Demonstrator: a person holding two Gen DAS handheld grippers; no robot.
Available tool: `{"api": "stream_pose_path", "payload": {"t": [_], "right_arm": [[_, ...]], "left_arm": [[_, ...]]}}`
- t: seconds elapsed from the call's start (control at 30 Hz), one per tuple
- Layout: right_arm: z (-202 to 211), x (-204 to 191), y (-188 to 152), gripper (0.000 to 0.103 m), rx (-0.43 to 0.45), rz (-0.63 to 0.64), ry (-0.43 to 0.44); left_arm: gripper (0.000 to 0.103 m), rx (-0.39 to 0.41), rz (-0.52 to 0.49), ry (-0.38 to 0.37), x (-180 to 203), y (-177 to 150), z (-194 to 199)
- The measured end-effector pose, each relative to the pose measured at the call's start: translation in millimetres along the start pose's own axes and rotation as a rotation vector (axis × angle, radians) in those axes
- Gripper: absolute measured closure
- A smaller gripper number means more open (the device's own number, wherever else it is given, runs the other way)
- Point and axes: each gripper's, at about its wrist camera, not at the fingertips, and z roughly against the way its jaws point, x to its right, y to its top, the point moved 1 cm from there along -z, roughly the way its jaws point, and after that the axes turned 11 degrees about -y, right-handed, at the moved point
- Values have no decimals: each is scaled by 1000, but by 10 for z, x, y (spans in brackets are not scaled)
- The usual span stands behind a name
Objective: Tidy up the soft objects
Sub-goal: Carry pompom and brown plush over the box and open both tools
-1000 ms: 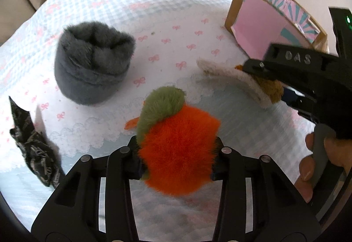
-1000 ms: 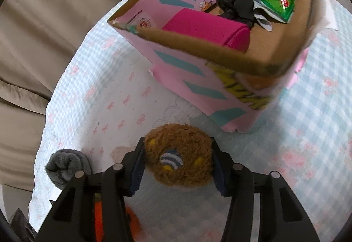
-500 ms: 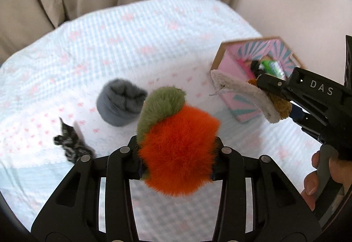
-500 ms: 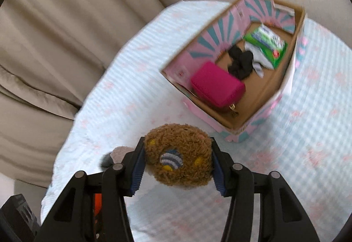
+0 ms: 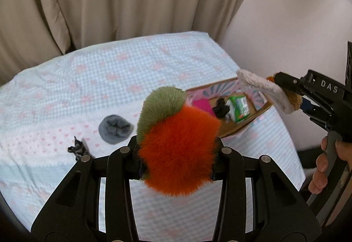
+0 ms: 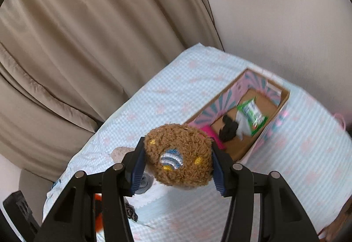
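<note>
Orange-and-green fluffy plush (image 5: 176, 149) and brown curly plush (image 6: 178, 158) held aloft.
Left hand-held gripper (image 5: 176, 154) clamps the orange one, right hand-held gripper (image 6: 177, 159) the brown, above the checked bed (image 5: 110, 70) near the pink cardboard box (image 6: 272, 123).

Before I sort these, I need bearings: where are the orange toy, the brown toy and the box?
orange toy (image 5: 178, 149), left wrist view, orange fur.
brown toy (image 6: 178, 156), right wrist view, front face.
box (image 6: 283, 101), right wrist view, far rim.

Pink pouch (image 6: 212, 133) — half-hidden behind brown plush (image 6: 179, 159)
</note>
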Motion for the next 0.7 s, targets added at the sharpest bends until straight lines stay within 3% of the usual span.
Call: {"api": "stream_pose_path", "payload": {"t": [0.17,0.33,0.5,0.7], "right_arm": [[72,280,408,54,-20,77,36],[-111,565,798,54,-63,180,78],[-436,830,1083,54,-109,242,93],[-1007,1073,1318,54,-153,294,82]], "left_arm": [[66,31,47,35,429,186,-21],[66,71,132,77,836,327,-240],[66,59,198,98,1104,422,-683],[66,-26,190,118,1308,496,-1453]]}}
